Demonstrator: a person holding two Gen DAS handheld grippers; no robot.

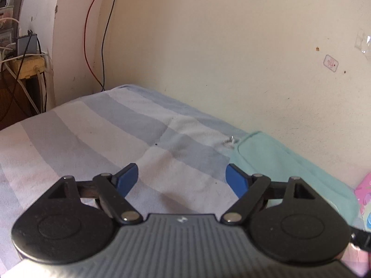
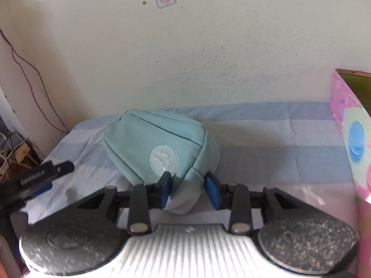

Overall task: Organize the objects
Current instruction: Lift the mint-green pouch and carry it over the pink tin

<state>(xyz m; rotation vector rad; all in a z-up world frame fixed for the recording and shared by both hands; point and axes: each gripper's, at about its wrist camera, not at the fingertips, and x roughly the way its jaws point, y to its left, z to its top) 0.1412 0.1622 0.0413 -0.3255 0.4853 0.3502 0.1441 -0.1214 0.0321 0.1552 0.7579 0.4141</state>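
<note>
We are looking at the teal pouch [image 2: 160,146], a soft zippered bag with a round white badge [image 2: 163,159] on its face, lying on the striped bedsheet [image 2: 266,139] close to the wall [image 2: 185,46]. Our right gripper [image 2: 188,188] has its blue pads [image 2: 165,190] narrowed around the pouch's near corner, the left pad against the fabric and the right pad just at its edge; whether both truly press in we cannot quite tell, but the bag's corner sits squarely between them. From the left wrist view the same pouch [image 1: 285,159] shows at the right side of the bed, its zipper pull [image 1: 228,140] glinting where teal meets the sheet. Our left gripper [image 1: 182,180] stands wide with nothing between its blue pads [image 1: 127,178], hovering over bare striped sheet [image 1: 92,134], well apart from the pouch. In the right wrist view that left gripper [image 2: 44,176] pokes in at the left edge, blurred. Further out, a pink box [image 2: 352,139] with a blue round patch stands at the right edge of the bed, near the pouch but not touching it. A small sticker [image 2: 165,0] clings to the wall above, and a red and a dark cable [image 1: 104,34] hang down in the corner, beside a cluttered yellow stand [image 1: 30,66] with wires.
</note>
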